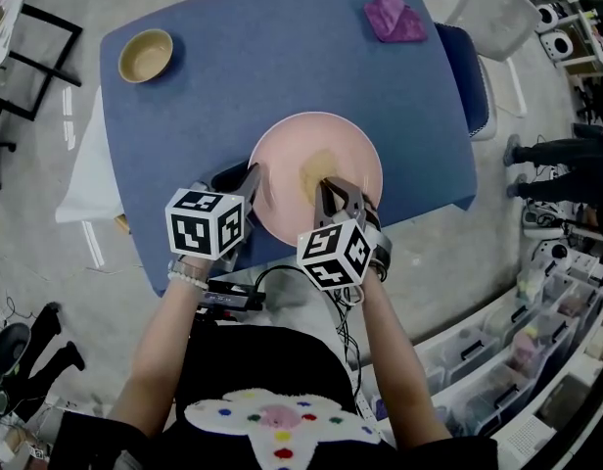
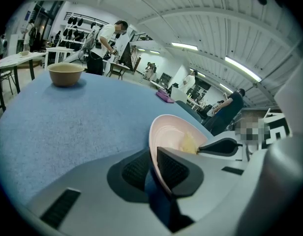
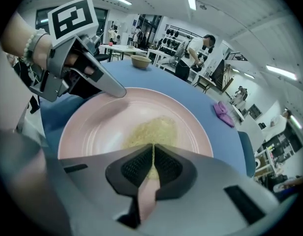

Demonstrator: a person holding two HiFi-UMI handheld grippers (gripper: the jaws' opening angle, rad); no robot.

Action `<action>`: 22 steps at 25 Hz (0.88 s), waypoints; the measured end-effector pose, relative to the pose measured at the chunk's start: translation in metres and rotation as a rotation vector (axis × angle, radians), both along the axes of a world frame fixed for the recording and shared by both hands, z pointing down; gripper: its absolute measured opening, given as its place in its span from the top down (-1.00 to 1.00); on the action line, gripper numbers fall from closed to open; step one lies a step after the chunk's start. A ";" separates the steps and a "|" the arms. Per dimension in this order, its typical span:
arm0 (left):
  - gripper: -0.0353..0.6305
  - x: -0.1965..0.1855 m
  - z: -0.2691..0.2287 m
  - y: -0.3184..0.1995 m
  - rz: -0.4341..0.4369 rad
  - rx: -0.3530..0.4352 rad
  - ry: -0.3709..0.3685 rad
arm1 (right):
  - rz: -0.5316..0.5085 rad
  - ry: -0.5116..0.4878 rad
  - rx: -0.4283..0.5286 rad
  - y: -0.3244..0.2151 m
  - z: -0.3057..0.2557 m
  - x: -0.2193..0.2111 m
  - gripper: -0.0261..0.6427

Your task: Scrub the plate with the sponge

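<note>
Pink plate (image 1: pixel 282 155) is seen near the front edge of the blue table (image 1: pixel 262 57). Its left rim is clamped between the left tongs (image 1: pixel 255 180). A thin yellow sponge (image 1: pixel 319 168) is pinched in the right tongs (image 1: pixel 333 192) and laid on the plate's middle. 2 other items are noted well apart from the plate: a tan bowl (image 1: pixel 146 55) at the far left corner and a purple cloth (image 1: pixel 394 18) at the far right.

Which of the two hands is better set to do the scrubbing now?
The right. The right gripper's jaws are shut on the yellow sponge, which lies on the middle of the pink plate. The left gripper is clamped on the plate's rim, so it seems better left steadying it.
</note>
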State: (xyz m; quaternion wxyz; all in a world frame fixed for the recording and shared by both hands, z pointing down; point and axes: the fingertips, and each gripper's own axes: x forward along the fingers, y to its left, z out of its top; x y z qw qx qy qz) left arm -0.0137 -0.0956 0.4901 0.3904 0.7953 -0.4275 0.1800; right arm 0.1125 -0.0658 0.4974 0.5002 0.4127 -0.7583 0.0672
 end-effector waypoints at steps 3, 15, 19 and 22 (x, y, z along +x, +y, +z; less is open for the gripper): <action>0.72 0.001 0.001 0.000 0.001 0.000 0.003 | -0.029 -0.016 -0.007 0.009 0.001 -0.014 0.87; 0.72 0.005 0.002 -0.003 0.005 -0.002 0.012 | -0.203 -0.058 -0.076 0.050 0.004 -0.062 0.87; 0.72 0.005 0.002 -0.002 0.006 -0.002 0.012 | -0.204 -0.060 -0.114 0.059 0.004 -0.052 0.87; 0.72 0.004 0.003 -0.002 0.004 -0.004 0.010 | -0.194 -0.048 -0.138 0.062 0.006 -0.038 0.87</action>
